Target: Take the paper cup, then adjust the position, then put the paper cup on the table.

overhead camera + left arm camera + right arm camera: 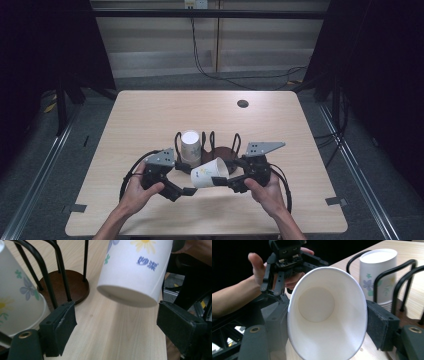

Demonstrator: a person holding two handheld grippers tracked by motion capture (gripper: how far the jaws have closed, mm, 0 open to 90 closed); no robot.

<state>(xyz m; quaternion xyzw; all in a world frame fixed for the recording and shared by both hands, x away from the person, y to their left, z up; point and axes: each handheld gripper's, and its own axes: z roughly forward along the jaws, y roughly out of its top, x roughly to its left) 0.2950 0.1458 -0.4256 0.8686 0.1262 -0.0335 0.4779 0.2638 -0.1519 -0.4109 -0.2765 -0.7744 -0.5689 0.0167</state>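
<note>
1. Paper cup (209,172) lies on its side in the air above the table (150,115), nearer its front edge than its back, mouth toward the right gripper (223,181).
2. Right gripper jaws are clamped on the cup's rim, squeezing the mouth into an oval.
3. Left gripper (186,191) sits at the cup's base with jaws spread apart, pads clear of it.
4. Wire rack (220,145) stands just behind, an upturned cup stack (190,147) on its left post.
</note>
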